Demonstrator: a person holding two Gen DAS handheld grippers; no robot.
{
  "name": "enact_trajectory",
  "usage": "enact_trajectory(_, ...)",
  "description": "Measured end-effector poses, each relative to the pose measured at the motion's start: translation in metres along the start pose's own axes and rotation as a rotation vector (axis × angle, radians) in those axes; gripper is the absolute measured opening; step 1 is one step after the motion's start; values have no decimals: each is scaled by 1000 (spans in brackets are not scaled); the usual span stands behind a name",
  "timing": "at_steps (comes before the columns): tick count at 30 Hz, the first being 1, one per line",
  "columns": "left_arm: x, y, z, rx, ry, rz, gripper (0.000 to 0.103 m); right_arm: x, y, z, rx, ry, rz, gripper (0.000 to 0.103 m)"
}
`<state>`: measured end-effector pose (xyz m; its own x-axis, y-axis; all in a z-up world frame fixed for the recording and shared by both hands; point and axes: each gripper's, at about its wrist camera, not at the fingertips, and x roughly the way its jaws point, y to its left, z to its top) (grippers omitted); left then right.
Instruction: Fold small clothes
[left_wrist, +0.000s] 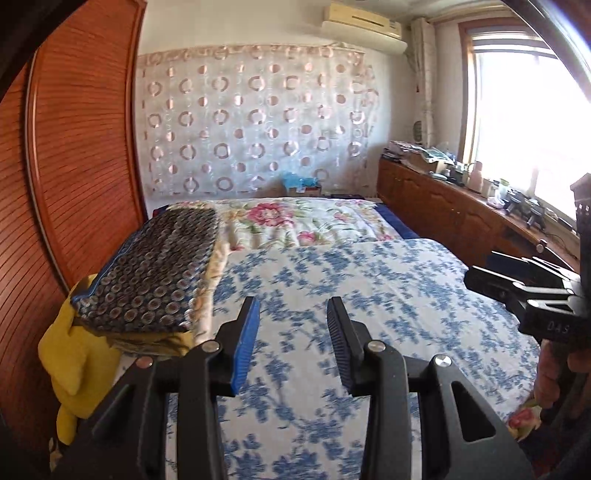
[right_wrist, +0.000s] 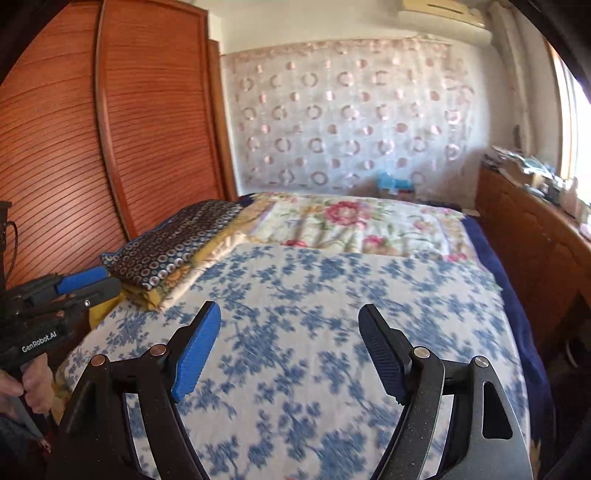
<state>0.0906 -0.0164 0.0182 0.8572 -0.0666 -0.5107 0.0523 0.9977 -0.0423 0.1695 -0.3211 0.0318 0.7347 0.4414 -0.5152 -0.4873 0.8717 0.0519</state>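
Looking along the left tongs (left_wrist: 291, 343), the two fingers stand apart with a clear gap between the blue pad and the black ribbed pad, nothing between them. They hang over a blue-and-white floral cloth (left_wrist: 332, 295) spread flat on the bed (left_wrist: 399, 229), not touching it as far as can be told. To their left lies a folded stack topped by a dark circle-patterned cloth (left_wrist: 155, 273), with a yellow garment (left_wrist: 74, 369) hanging at the bed's edge beneath it. The right tongs (left_wrist: 517, 284) show at the right edge, held over the cloth's far side.

From the right wrist, the right tongs (right_wrist: 290, 350) are spread wider still, empty, above the same floral cloth (right_wrist: 314, 314). The folded stack (right_wrist: 173, 247) sits at the left, and the left tongs (right_wrist: 88, 284) reach in from the left edge beside it, fingers slightly parted, holding nothing.
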Motion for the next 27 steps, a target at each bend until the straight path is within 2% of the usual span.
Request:
enact_trajectory(6, -16, -21, 20, 18, -37, -40, 38, -43, -19, 4, 34, -68, -52, 79)
enact_trajectory(15, -40, -28, 44, 19, -101, -38, 38, -90, -19, 20, 29, -186, -88, 79)
enact_trajectory(19, -45, -27, 47, 19, -115, -31, 39, -99, -18, 22, 38, -218, -102, 79)
enact_trajectory(27, -46, -27, 47, 18, -112, -32, 39, -97, -19, 23, 42, -217, -117, 79)
